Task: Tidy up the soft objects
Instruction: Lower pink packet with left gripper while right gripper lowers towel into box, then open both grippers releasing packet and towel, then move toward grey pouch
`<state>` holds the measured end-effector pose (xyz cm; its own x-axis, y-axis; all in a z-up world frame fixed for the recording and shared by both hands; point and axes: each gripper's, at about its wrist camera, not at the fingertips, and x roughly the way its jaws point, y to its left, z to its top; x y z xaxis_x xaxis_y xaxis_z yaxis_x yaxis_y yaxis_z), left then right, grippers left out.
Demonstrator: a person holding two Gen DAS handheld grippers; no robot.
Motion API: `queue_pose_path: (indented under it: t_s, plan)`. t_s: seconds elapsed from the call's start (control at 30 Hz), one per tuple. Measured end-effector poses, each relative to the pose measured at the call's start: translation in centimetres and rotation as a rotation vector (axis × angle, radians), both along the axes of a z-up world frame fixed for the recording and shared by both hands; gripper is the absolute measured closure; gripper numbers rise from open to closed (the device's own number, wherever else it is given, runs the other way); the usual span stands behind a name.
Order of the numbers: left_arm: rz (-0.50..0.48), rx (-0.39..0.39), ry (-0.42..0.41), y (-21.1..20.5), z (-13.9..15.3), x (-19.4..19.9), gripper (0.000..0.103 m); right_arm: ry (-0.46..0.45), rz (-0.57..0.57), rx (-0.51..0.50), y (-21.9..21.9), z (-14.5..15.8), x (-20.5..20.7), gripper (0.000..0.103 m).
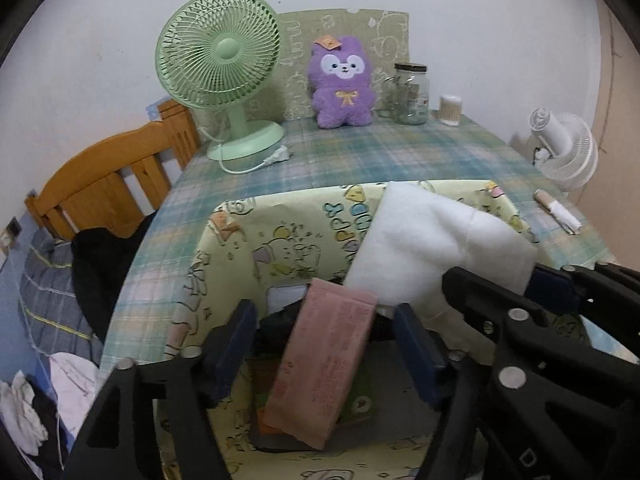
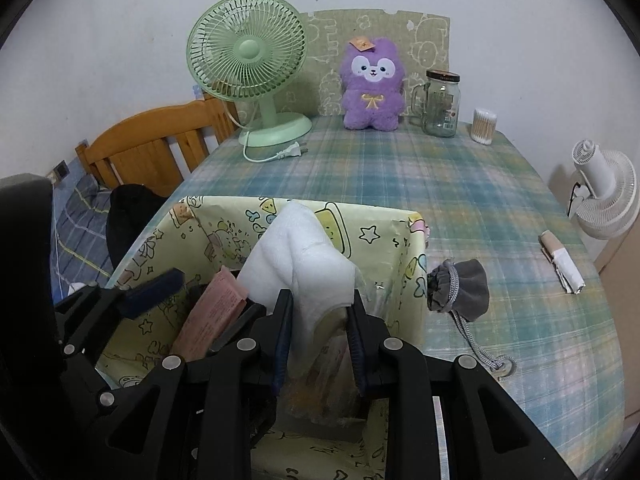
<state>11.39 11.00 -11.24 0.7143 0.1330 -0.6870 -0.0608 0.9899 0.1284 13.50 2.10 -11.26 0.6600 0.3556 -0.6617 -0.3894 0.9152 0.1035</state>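
Note:
A yellow cartoon-print storage box (image 1: pixel 224 264) (image 2: pixel 412 280) stands on the plaid table near the front. A pink tissue pack (image 1: pixel 320 364) (image 2: pixel 212 312) leans inside it. My left gripper (image 1: pixel 324 352) is open, its jaws either side of the pink pack without touching it. My right gripper (image 2: pixel 320 320) is shut on a white soft cloth (image 2: pixel 304 256) (image 1: pixel 436 240) and holds it over the box. A grey drawstring pouch (image 2: pixel 460 284) lies on the table right of the box. A purple plush toy (image 1: pixel 342 84) (image 2: pixel 372 88) sits at the back.
A green desk fan (image 1: pixel 220 64) (image 2: pixel 248 56) with its loose plug stands back left. A glass jar (image 2: pixel 440 100) and a cotton swab tub (image 2: pixel 484 126) stand back right. A paper roll (image 2: pixel 560 264) lies at right. A wooden chair (image 2: pixel 156 148) and a white fan (image 2: pixel 604 192) flank the table.

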Motion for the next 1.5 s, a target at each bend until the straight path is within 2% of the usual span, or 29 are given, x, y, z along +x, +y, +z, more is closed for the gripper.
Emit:
queue_pose_path:
  t_s: [0.17,0.23,0.33,0.4,0.73,1.07,1.33,1.5]
  plan:
    - [-0.016,-0.038,0.004,0.2,0.2,-0.2,0.021,0.004,0.022,0.015,0.2,0.1,0.1,0.073]
    - [-0.026,-0.050,0.008,0.3,0.3,-0.2,0.019,0.006,0.025,0.019,0.2,0.2,0.2,0.068]
    - [-0.042,-0.072,0.011,0.3,0.5,-0.4,0.017,0.017,0.022,0.024,0.1,0.3,0.5,0.048]
    - [-0.051,-0.081,0.005,0.2,0.8,-0.6,0.013,0.031,0.021,0.031,-0.1,0.4,0.6,0.042]
    - [-0.079,-0.113,-0.022,-0.6,1.9,-1.7,0.008,-0.011,0.002,0.031,-0.8,1.7,-0.5,0.026]
    - [-0.078,-0.107,-0.055,-2.2,3.1,-2.5,0.005,-0.055,-0.038,0.036,-2.6,2.9,-1.6,0.021]
    - [-0.077,-0.094,-0.093,-3.6,4.5,-3.0,0.003,-0.098,-0.074,0.040,-4.3,4.3,-2.3,0.011]
    - [-0.074,-0.083,-0.117,-4.7,5.4,-3.2,0.002,-0.123,-0.088,0.047,-5.6,5.3,-2.6,0.009]
